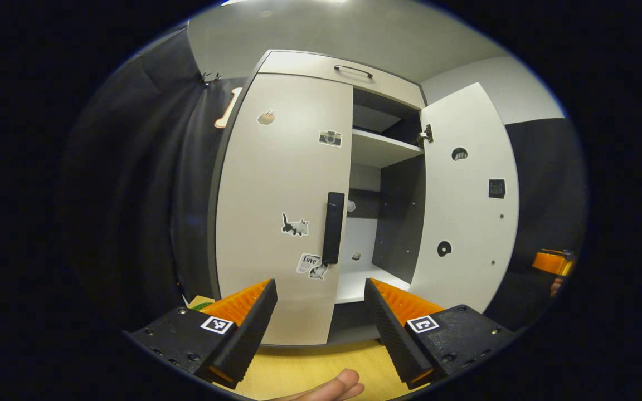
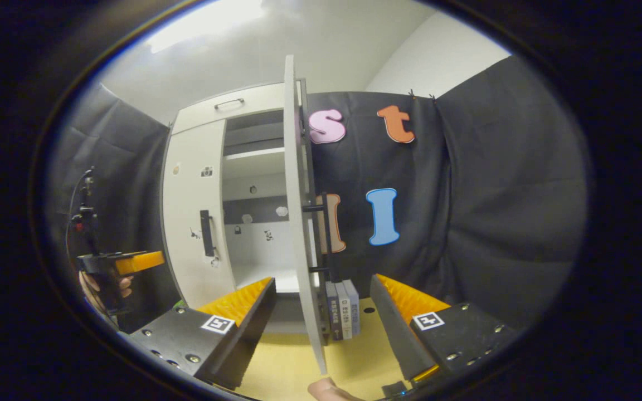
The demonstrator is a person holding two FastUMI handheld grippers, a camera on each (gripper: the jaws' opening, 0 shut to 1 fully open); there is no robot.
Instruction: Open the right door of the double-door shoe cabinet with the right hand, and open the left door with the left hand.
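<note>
In the left gripper view the left tool (image 1: 321, 303) has its two fingers spread wide apart with nothing between them, hanging above the yellow surface (image 1: 310, 367) in front of the shoe cabinet (image 1: 321, 69). The left door (image 1: 282, 206) is closed, its face flat towards the camera. Its handle (image 1: 333, 227), a dark vertical bar, sits at the door's inner edge, right beside the open half of the cabinet. The bar lies straight ahead of the left tool and above the gap between its fingers, a little right of centre, with its long axis running up and down. To take it, the fingers would probably have to close across the bar from either side, so the present level spread looks suited to it; the tool needs to go forward and up.

Further right, the right door (image 1: 466, 195) already stands swung out, showing its inner face and the bare shelves behind it. At the far right edge the right tool (image 1: 552, 262) shows small, well apart from the handle.

In the right gripper view the left tool (image 2: 126, 262) appears at the left, held by a hand (image 2: 98, 289), nearer the closed door than the right one. The right tool (image 2: 321, 298) is likewise spread and empty, and the opened right door (image 2: 298, 223) stands edge-on just ahead of its gap. The right half looks done; the left door remains.
</note>
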